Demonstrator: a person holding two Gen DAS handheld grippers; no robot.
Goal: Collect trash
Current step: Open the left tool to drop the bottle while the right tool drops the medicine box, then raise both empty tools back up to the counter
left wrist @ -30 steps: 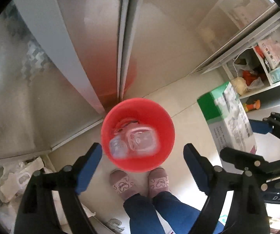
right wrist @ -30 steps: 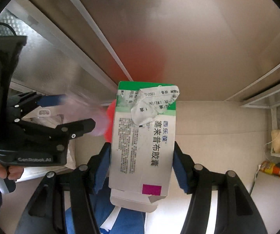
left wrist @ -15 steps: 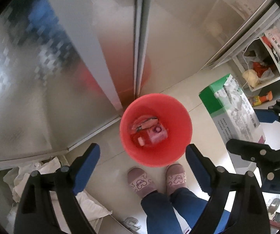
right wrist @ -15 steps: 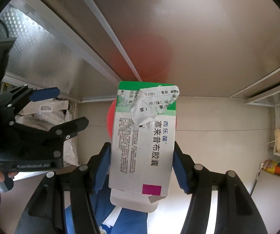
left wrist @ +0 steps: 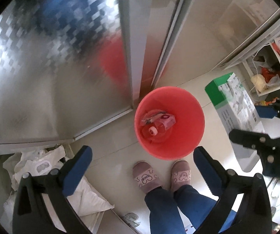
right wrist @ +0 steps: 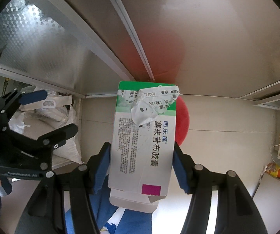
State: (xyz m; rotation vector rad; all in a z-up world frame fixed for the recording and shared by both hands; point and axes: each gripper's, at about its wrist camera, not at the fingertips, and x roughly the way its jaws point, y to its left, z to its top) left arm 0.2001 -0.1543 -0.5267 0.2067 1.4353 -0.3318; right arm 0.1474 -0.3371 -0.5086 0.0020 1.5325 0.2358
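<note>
A red bin (left wrist: 186, 120) stands on the floor below me, by the metal doors. A clear plastic bottle with a pink label (left wrist: 159, 124) lies at its bottom with other pink scraps. My left gripper (left wrist: 142, 163) is open and empty, high above the bin's near side. My right gripper (right wrist: 142, 165) is shut on a torn green and white medicine box (right wrist: 143, 136), also in the left wrist view (left wrist: 235, 113), held to the right of the bin. The bin's rim (right wrist: 182, 120) peeks out behind the box.
Frosted metal doors (left wrist: 62, 68) rise behind the bin. White plastic bags (left wrist: 40, 165) lie at the left. A shelf with bags and packets (left wrist: 268, 66) stands at the right. The person's slippered feet (left wrist: 161, 173) stand just before the bin.
The plastic bottle dropped from my left gripper and now rests at the bottom of the bin. The left gripper has risen, so the bin looks smaller. The right gripper still holds the box.
</note>
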